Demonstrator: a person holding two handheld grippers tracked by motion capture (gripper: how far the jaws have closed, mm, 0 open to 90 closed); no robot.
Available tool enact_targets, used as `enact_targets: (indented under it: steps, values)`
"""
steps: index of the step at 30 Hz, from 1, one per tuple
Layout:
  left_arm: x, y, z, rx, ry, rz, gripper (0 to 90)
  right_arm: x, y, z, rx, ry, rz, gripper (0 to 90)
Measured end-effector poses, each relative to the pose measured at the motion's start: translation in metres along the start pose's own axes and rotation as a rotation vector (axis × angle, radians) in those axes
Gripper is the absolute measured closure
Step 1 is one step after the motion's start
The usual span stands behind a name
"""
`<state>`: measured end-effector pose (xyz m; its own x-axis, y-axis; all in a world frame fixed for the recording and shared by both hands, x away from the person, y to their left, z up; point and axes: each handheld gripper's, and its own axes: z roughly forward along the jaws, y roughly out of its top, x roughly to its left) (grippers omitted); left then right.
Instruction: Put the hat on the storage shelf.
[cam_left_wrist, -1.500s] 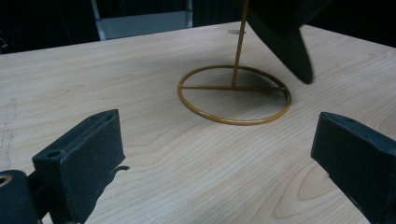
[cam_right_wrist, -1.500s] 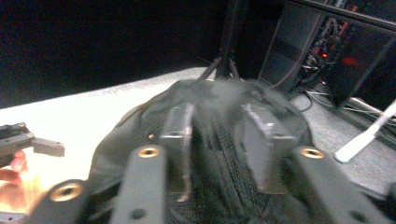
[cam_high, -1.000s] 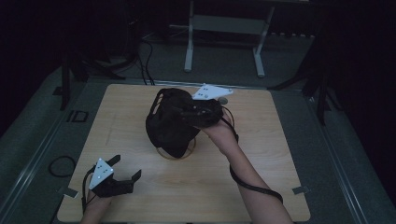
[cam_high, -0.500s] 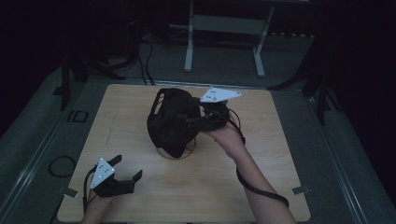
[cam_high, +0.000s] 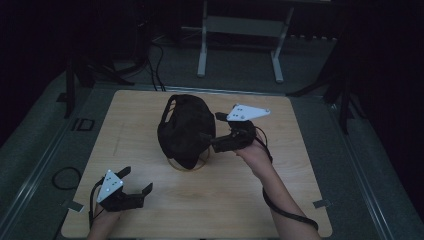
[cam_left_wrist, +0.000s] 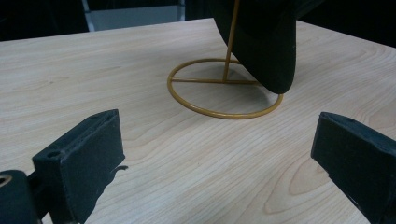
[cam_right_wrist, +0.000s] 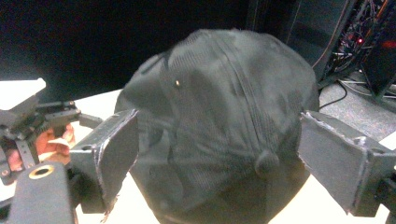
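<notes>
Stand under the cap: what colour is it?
Gold-yellow wire stand, shown best in the left gripper view.

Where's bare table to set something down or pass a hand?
Free: the table between the left gripper and the right forearm, its whole left strip beside the black cap, and the far-right corner. Crowded: the middle, where the cap hangs on its gold wire stand with the open right gripper beside it.
</notes>
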<state>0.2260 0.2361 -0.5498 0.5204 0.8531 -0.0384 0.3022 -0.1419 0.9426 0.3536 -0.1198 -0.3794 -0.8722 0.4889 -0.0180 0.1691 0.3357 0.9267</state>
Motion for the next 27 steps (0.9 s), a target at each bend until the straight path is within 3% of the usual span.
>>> enact_targets:
  steps: [14, 21, 27]
  values:
    - [-0.001, -0.001, 0.000, 0.005, -0.009, 0.001, 2.8, -0.006, -0.034, -0.018, 0.026, -0.033, 0.012, 13.0]
    - [-0.001, -0.001, 0.002, 0.014, -0.014, 0.003, 2.9, -0.007, -0.055, -0.022, 0.044, -0.020, 0.005, 13.5]
    - [-0.001, -0.002, 0.002, 0.016, -0.014, 0.000, 2.9, -0.009, -0.077, -0.022, 0.061, -0.003, 0.028, 13.5]
